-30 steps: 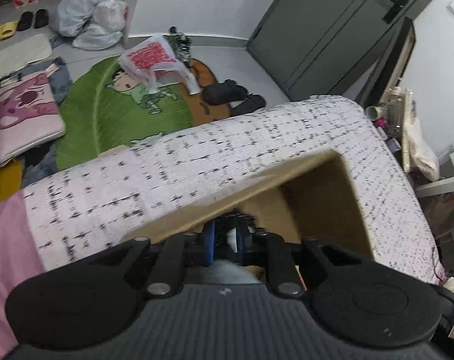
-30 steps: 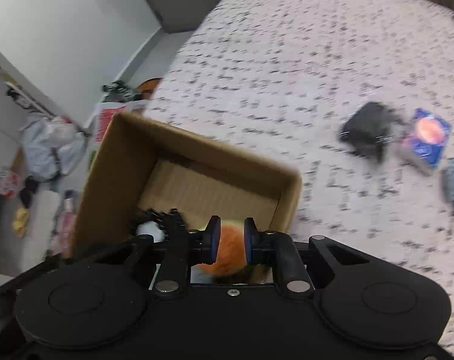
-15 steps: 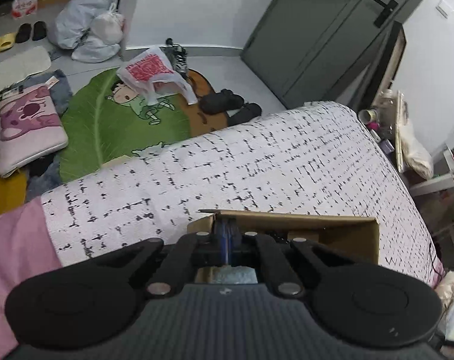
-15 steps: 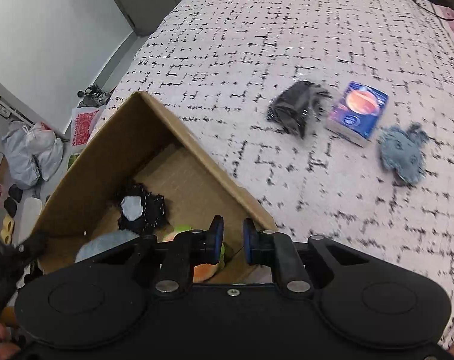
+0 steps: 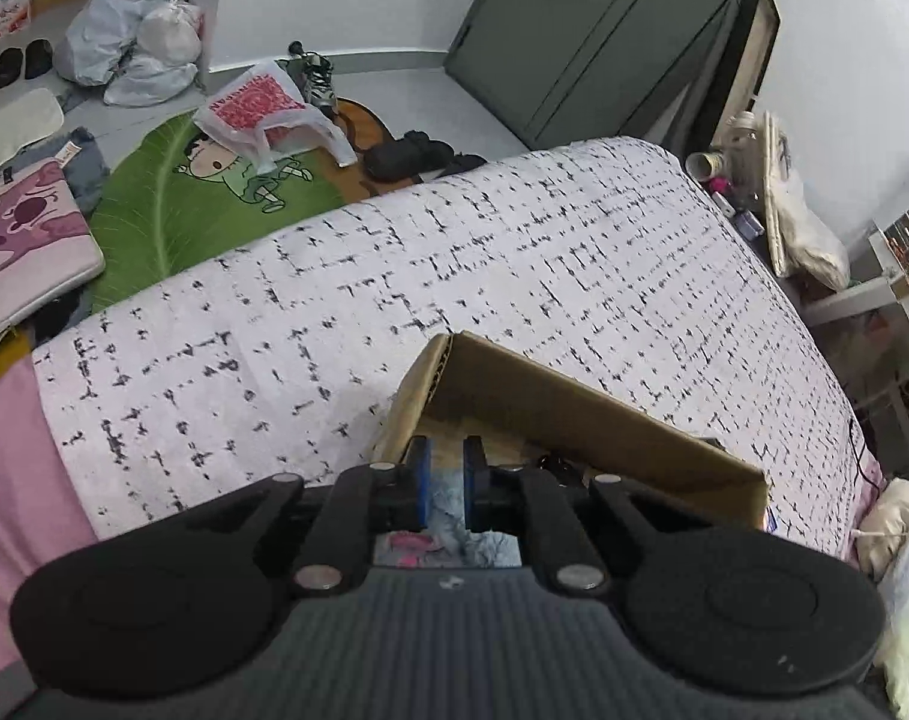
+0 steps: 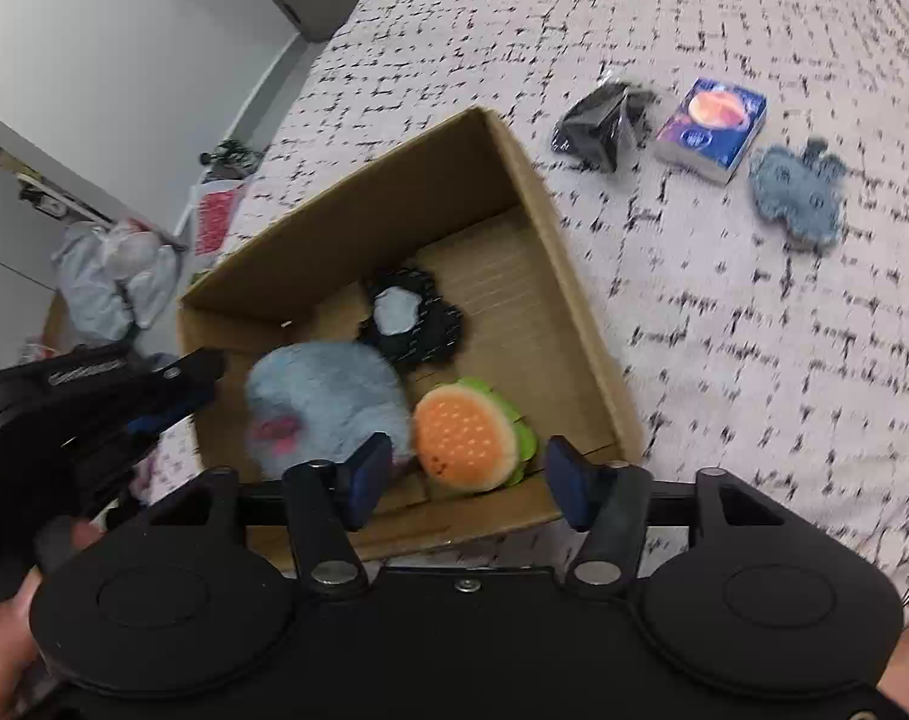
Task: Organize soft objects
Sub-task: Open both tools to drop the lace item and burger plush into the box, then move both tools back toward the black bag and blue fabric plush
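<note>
Fingers of the right gripper (image 6: 463,480) are spread wide above the brown cardboard box (image 6: 580,324), where the orange hamburger plush (image 6: 466,447) lies. The grey fluffy soft toy (image 6: 796,198) lies on the bed, far right of the box, nearer this gripper. The left gripper (image 5: 443,477) pinches nothing; its fingers leave a narrow gap.

My right tool (image 6: 463,483) is wide open, the two blue pads far apart, and it points down and forward. My left tool (image 5: 444,480) has its pads close together with a narrow gap. In the right wrist view my left tool (image 6: 154,396) reaches in from the left side, and bare fingers (image 6: 4,624) hold its handle.
</note>
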